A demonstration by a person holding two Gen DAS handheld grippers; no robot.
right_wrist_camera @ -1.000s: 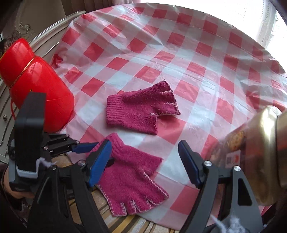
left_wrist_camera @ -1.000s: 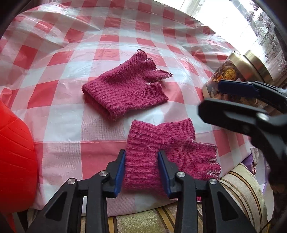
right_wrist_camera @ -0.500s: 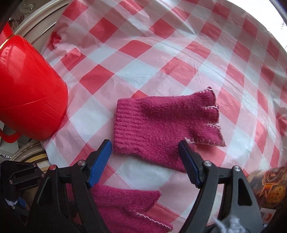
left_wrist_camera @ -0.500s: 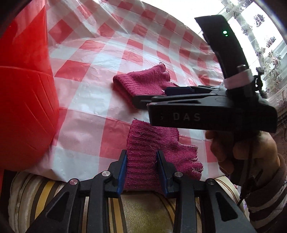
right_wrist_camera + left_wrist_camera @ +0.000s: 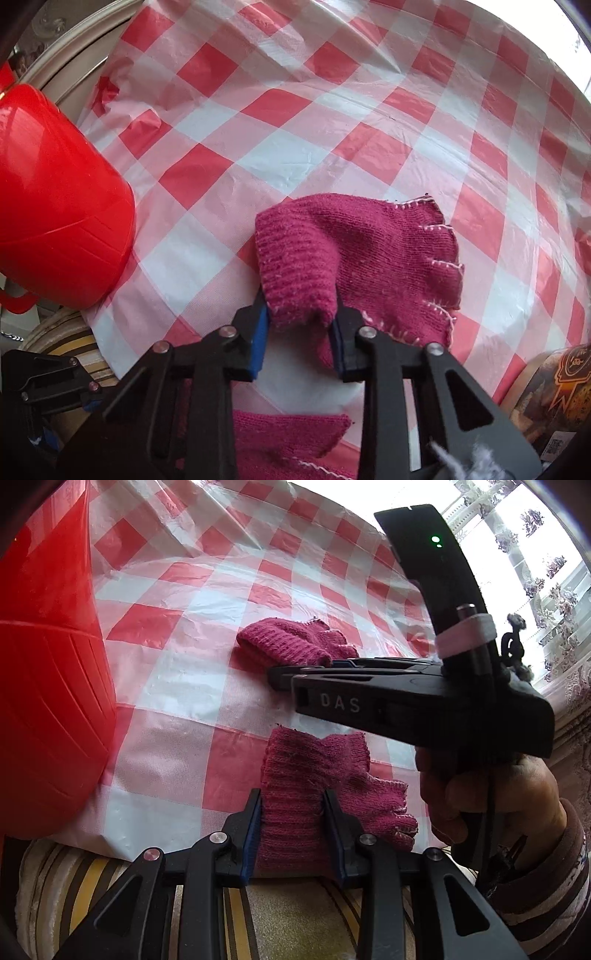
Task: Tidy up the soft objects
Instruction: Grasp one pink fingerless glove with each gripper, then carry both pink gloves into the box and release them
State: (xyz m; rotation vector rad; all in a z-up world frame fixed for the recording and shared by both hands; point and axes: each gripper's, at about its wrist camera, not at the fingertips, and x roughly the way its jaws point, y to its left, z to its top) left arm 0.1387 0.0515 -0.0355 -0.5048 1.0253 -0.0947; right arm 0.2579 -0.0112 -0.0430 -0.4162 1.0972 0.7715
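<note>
Magenta gloves both lie beside the red bucket (image 5: 55, 229): left tongs (image 5: 291, 827) clamp the near glove (image 5: 314, 794), right tongs (image 5: 299, 332) pinch the far glove (image 5: 354, 251). Neither looks stacked or stowed yet.

Wide open checkered tablecloth (image 5: 369, 122) beyond the far glove (image 5: 354, 254), bare toward the back edge and to the right. Blocked on the left by a big red plastic container (image 5: 55, 225), close beside both gloves. Hemmed in at the lower right by a printed tin (image 5: 550, 391) at the table edge. Narrow strip of cloth between far glove and near glove (image 5: 314, 786), crossed in the left wrist view by the right gripper (image 5: 277, 675) and the hand (image 5: 491, 797) behind it.
</note>
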